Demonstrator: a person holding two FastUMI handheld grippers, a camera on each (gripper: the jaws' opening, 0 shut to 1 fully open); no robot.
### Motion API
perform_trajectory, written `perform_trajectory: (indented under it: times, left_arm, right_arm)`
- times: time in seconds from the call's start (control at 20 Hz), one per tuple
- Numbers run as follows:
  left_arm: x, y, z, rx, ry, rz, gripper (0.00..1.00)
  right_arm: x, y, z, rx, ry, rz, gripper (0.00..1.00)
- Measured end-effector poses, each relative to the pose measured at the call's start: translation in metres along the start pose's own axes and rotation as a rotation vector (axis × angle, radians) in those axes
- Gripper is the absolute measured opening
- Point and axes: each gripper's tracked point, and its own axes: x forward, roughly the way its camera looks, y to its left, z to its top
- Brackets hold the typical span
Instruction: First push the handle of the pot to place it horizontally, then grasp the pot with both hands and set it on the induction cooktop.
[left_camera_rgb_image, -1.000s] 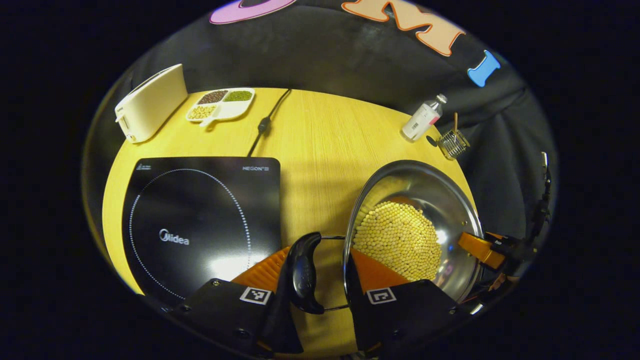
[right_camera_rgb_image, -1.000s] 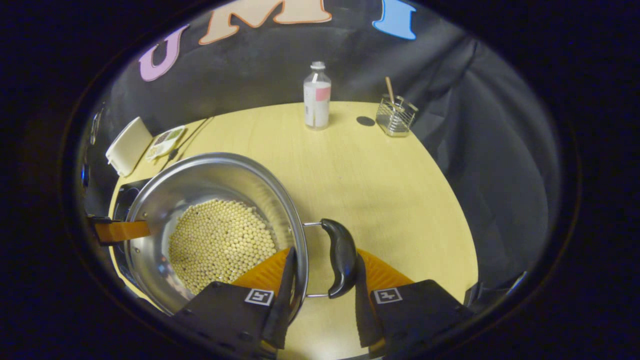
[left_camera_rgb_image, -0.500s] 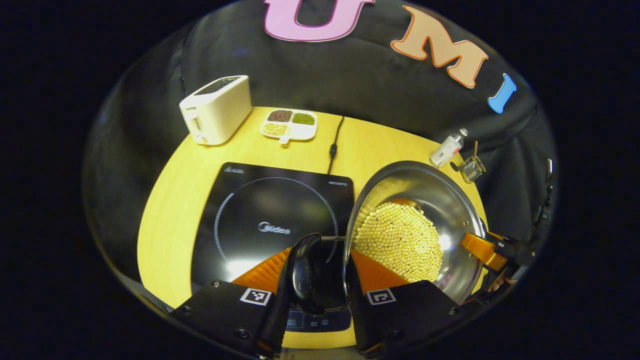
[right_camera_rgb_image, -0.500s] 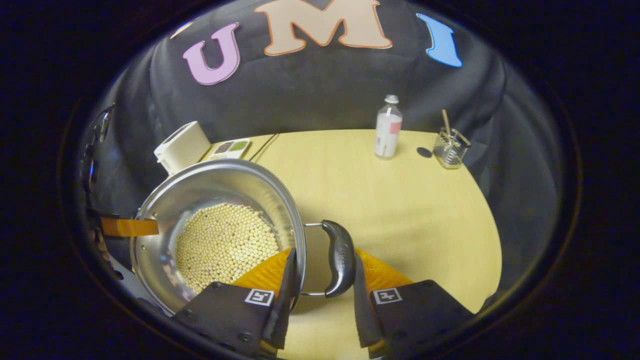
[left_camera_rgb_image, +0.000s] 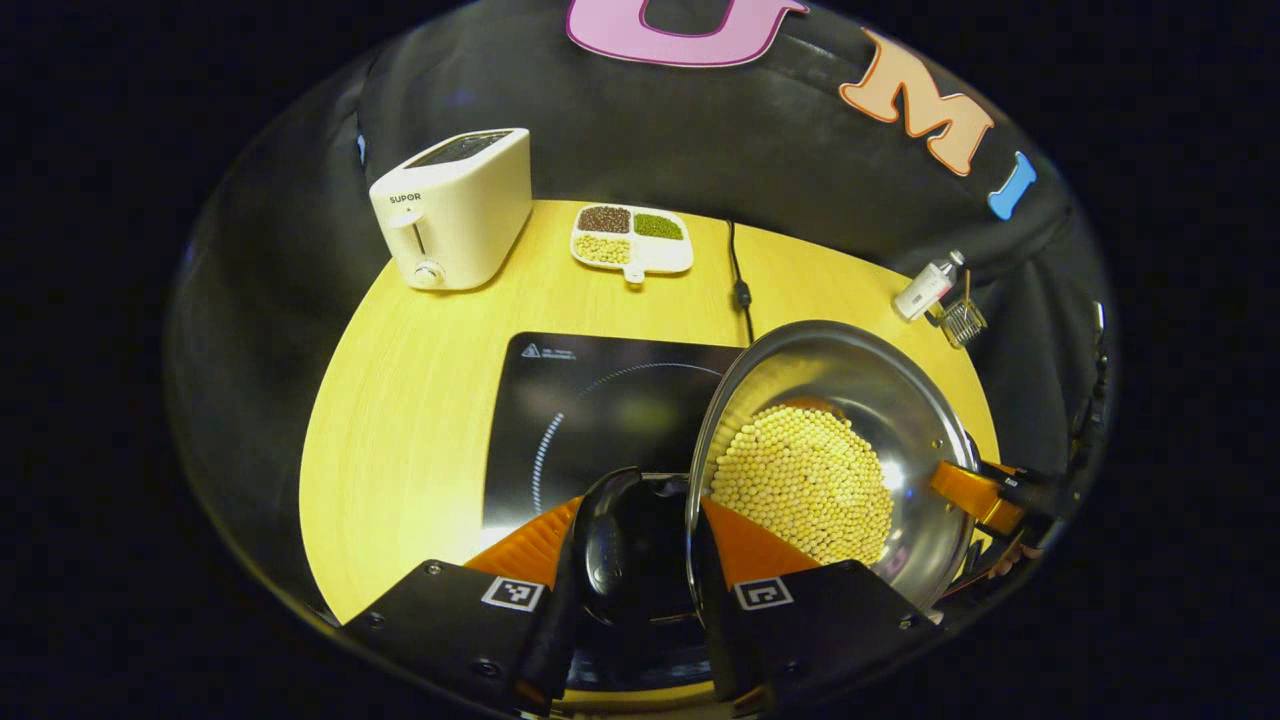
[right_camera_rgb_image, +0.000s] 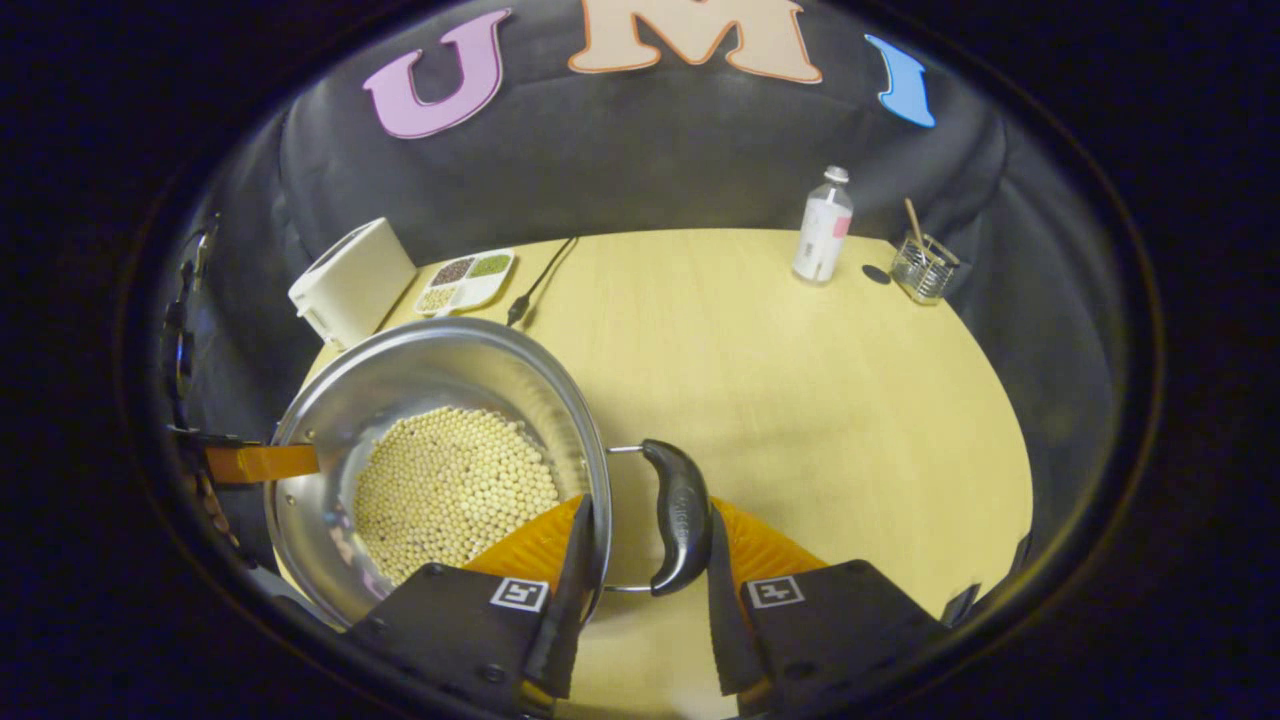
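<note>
Steel pot (left_camera_rgb_image: 900, 400) of pale beans held over the right part of the induction cooktop (left_camera_rgb_image: 590, 410) | left gripper (left_camera_rgb_image: 640, 555) closed across the pot's rim and black side handle (left_camera_rgb_image: 600, 545) | right gripper (right_camera_rgb_image: 640, 545) clamped likewise on the opposite handle (right_camera_rgb_image: 680, 515) | toaster (left_camera_rgb_image: 455, 205) and bean tray (left_camera_rgb_image: 635, 240) behind the cooktop

Each tool (left_camera_rgb_image: 628, 560) (right_camera_rgb_image: 645, 560) has black housings with screws and square black-and-white marker tags.
</note>
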Motion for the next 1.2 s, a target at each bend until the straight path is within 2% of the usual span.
perform_trajectory:
  times: [0.05, 0.1, 0.2, 0.25, 0.4, 0.65, 0.7, 0.8, 0.9, 1.0, 1.05, 1.2]
  left_arm:
    - [0.004, 0.009, 0.002, 0.012, -0.002, -0.011, 0.55]
    - [0.004, 0.018, 0.006, 0.011, -0.005, -0.019, 0.55]
    - [0.005, 0.034, 0.014, 0.013, -0.029, -0.030, 0.57]
    - [0.005, 0.041, 0.016, 0.026, -0.043, -0.027, 0.55]
    - [0.006, 0.061, 0.025, 0.072, -0.066, -0.007, 0.57]
    - [0.006, 0.074, 0.027, 0.085, -0.080, 0.017, 0.61]
    - [0.005, 0.074, 0.024, 0.085, -0.071, 0.024, 0.62]
    - [0.001, 0.075, 0.022, 0.084, -0.055, 0.040, 0.64]
    - [-0.005, 0.076, 0.021, 0.092, -0.059, 0.068, 0.67]
    - [-0.014, 0.078, 0.029, 0.122, -0.097, 0.102, 0.74]
    - [-0.020, 0.077, 0.033, 0.138, -0.117, 0.115, 0.80]
    - [-0.042, 0.080, 0.047, 0.177, -0.186, 0.187, 0.84]
  right_arm:
    - [-0.001, 0.011, 0.000, 0.008, -0.007, -0.018, 0.57]
    - [0.001, 0.020, 0.002, -0.001, -0.003, -0.027, 0.52]
    - [0.005, 0.038, 0.004, -0.009, 0.009, -0.041, 0.51]
    - [0.008, 0.047, 0.007, -0.002, 0.013, -0.044, 0.57]
    - [0.007, 0.068, 0.005, -0.005, 0.022, -0.053, 0.57]
    - [0.008, 0.079, 0.005, 0.011, 0.016, -0.051, 0.57]
    - [0.005, 0.080, 0.002, 0.025, 0.018, -0.047, 0.52]
    - [0.006, 0.079, 0.001, 0.037, 0.026, -0.038, 0.52]
    - [0.002, 0.077, 0.002, 0.036, 0.010, -0.030, 0.61]
    - [-0.006, 0.075, 0.015, 0.061, -0.041, -0.020, 0.63]
    - [-0.010, 0.076, 0.019, 0.078, -0.050, -0.003, 0.69]
    - [-0.024, 0.068, 0.026, 0.088, -0.085, 0.025, 0.74]
